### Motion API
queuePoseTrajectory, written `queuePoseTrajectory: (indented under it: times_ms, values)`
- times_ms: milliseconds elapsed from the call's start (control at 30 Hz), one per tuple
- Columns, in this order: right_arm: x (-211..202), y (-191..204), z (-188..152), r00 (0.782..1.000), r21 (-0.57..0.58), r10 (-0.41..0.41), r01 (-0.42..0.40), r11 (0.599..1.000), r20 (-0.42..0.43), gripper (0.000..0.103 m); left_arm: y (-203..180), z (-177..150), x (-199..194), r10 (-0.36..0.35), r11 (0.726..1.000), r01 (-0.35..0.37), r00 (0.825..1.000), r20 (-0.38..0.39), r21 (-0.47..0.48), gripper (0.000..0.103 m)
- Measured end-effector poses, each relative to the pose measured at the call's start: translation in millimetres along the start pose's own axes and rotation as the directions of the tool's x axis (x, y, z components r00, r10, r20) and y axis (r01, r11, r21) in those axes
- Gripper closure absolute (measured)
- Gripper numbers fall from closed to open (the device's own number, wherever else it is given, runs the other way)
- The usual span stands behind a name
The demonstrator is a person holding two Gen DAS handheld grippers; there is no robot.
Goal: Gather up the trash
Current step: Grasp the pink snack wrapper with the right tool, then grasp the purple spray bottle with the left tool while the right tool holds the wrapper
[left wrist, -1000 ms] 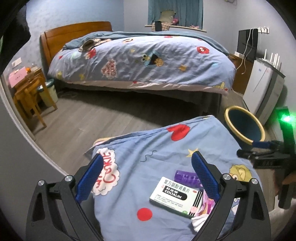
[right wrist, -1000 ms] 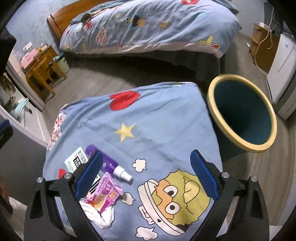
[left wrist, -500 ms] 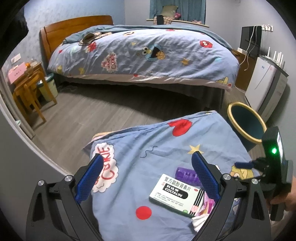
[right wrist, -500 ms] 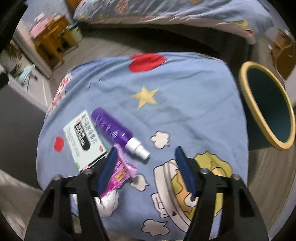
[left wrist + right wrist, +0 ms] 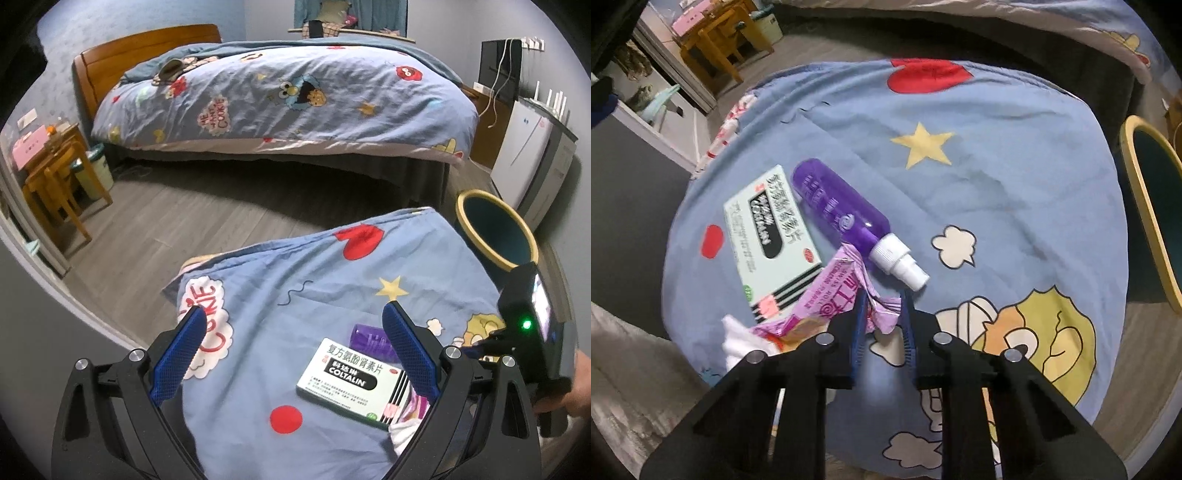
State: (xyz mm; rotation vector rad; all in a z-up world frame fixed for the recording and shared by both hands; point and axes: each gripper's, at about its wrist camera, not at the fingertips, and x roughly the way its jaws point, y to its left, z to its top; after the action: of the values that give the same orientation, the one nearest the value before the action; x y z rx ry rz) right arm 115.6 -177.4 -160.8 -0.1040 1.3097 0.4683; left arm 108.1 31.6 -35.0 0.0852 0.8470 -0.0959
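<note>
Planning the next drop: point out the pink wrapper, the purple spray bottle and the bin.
pink wrapper [image 5: 846,291], right wrist view, on its printed middle.
purple spray bottle [image 5: 838,206], right wrist view, on its body.
bin [image 5: 471,197], left wrist view, on its yellow rim.

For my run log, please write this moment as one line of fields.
right hand-held gripper: closing on pink wrapper | left hand-held gripper: open, empty | spray bottle, medicine box: untouched | bin: beside table
</note>
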Motion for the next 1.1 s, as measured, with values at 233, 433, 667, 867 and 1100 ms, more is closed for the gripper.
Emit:
queuePoseTrajectory:
  times_ms: [233, 433, 667, 867, 1100]
  values:
    - [-32.5, 0.7, 8.4, 0.996, 0.002, 0.034, -0.034, 0.999, 0.081, 0.089, 1.6, 0.3, 2.5, 0.012, 1.0, -0.012, 1.0, -0.007, -0.003, 0.008]
    - [-81.8, -32.8, 22.6, 0.974, 0.114, 0.002, -0.028, 0.993, 0.226, 0.089, 0.9, -0.9, 8.9, 0.011, 1.0, -0.011, 1.0, -0.028, 0.001, 0.008]
    - [-124.9, -64.9, 33.4, 0.935, 0.188, -0.138, 0.079, 0.979, 0.326, 0.089, -18.2, -6.1, 36.8, 0.01, 0.997, -0.003, 0.996, -0.088, 0.075, 0.008]
    - [-159.8, -93.8, 30.8, 0.903, 0.245, -0.148, 0.049, 0.968, 0.403, 0.089, -48.7, -14.2, 67.6, 0.01, 0.975, 0.02, 0.991, -0.132, 0.219, 0.008]
    - [-160.9, -117.3, 29.8, 0.908, 0.302, -0.138, 0.013, 0.953, 0.395, 0.089, -79.5, -27.7, 98.7, -0.039, 0.951, 0.108, 0.972, -0.233, 0.29, 0.008]
